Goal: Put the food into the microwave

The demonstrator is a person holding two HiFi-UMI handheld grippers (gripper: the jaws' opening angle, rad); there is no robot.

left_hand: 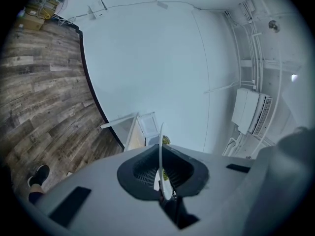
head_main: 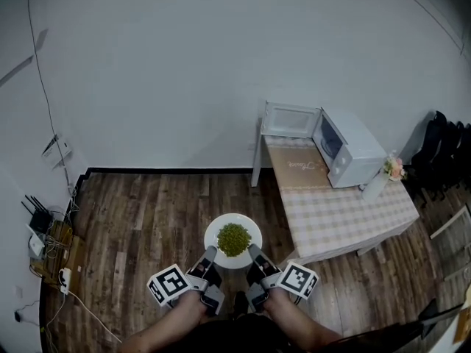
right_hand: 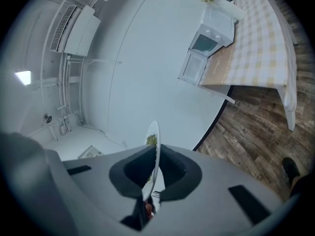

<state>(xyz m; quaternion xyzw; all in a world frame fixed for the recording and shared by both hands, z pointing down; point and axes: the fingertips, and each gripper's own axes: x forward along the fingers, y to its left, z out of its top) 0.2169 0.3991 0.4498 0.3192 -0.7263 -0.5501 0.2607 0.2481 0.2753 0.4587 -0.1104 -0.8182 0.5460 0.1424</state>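
A white plate (head_main: 218, 234) with a heap of green food (head_main: 234, 239) is held level over the wooden floor, well short of the table. My left gripper (head_main: 209, 254) is shut on its near-left rim and my right gripper (head_main: 254, 252) is shut on its near-right rim. In the left gripper view the plate (left_hand: 161, 146) shows edge-on between the jaws, and in the right gripper view the plate (right_hand: 153, 151) does too. The white microwave (head_main: 350, 147) stands on the far end of the table with its door (head_main: 291, 120) swung open to the left.
The table (head_main: 335, 208) has a checked cloth and stands to the right of the plate. A small vase of flowers (head_main: 390, 172) sits beside the microwave. Dark chairs (head_main: 445, 147) line the far right wall. Cables and a router (head_main: 40, 230) lie at the left wall.
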